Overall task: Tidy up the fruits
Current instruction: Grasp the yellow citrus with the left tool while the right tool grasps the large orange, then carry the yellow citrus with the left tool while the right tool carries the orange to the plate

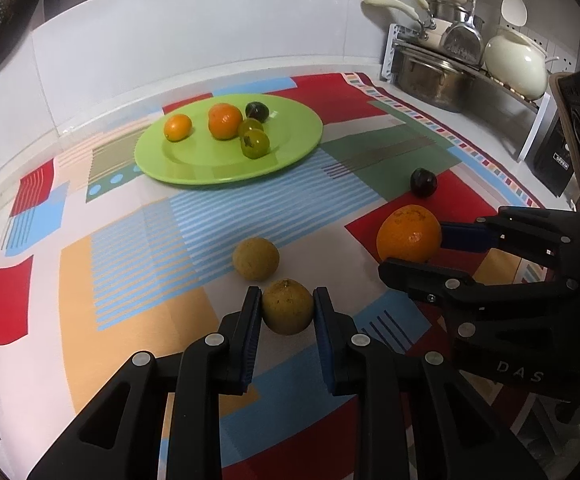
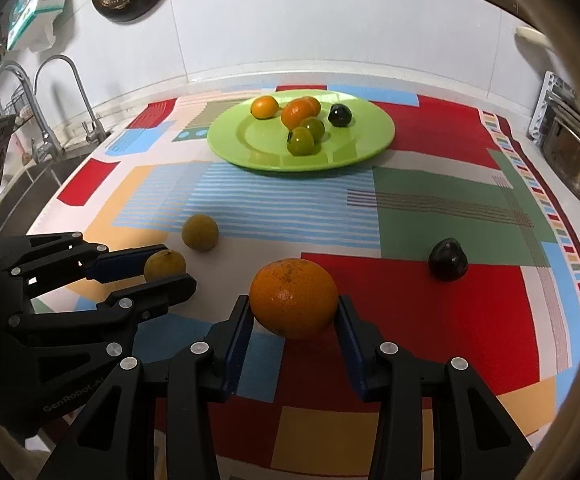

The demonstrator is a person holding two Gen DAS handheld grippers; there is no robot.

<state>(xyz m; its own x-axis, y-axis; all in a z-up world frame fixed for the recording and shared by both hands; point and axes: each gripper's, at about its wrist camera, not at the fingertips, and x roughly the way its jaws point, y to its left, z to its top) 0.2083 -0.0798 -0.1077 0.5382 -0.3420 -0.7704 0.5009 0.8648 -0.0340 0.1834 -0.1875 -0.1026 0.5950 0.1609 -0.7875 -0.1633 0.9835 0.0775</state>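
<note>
Open lane: striped cloth between the tongs and the plate (image 2: 361, 148), bare across the middle. Obstacles: round fruit (image 2: 200, 232) left of the lane; dark fruit (image 2: 447, 259) right. Plate's near half free; its far half crowded. Pots (image 1: 433, 74) block the surface's far right; taps (image 2: 62, 92) the left.

We see glossy green plate (image 1: 290, 148); patterned mat (image 1: 138, 264) looks matt, cloth-like. Large orange (image 2: 293, 297) skin dimpled, slight sheen. Matt black plastic left gripper (image 1: 287, 312). Shiny metal pot (image 1: 429, 76).
</note>
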